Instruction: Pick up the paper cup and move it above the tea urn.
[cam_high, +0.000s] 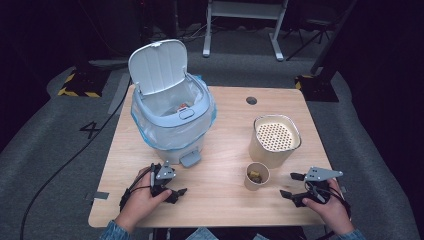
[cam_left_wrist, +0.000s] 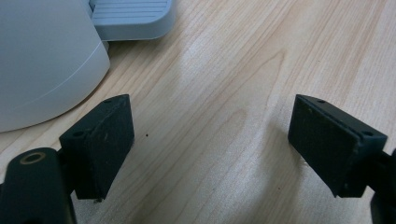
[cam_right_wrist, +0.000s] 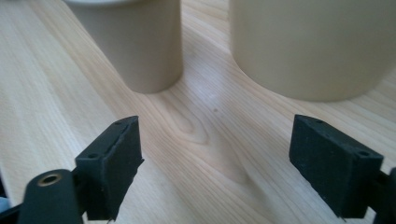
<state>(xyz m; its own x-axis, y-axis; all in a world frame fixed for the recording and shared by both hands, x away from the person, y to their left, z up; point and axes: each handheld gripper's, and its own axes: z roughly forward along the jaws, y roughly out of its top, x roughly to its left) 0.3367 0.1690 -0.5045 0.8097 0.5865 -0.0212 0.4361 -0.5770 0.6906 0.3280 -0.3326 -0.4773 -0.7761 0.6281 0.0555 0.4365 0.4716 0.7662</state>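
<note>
Paper cup (cam_high: 257, 175) with brownish scraps inside stands on the wooden table (cam_high: 220, 200), just in front of the larger beige canister (cam_high: 274, 141) with a perforated insert, nearly touching it. Pedal bin (cam_high: 172, 117) sits at the left of the table, lid up, lined with a pale blue bag; something small and orange lies inside.

Left gripper (cam_high: 175, 192): jaws spread wide, nothing between them, resting on the table near the bin's grey pedal (cam_left_wrist: 131, 18). Right gripper (cam_high: 294, 186): jaws apart, empty, pointed toward the cup (cam_right_wrist: 135, 42) and canister (cam_right_wrist: 317, 46).

Judgement: work looks like emptying the cup's scraps into the bin. Bin is already open; cup not yet picked up, so grasp, carry and tip remain.

Materials: cup is thin, matte, cylindrical; canister smooth and rounded-square; bin glossy white plastic; table light wood grain; jaw pads flat black rubber.
</note>
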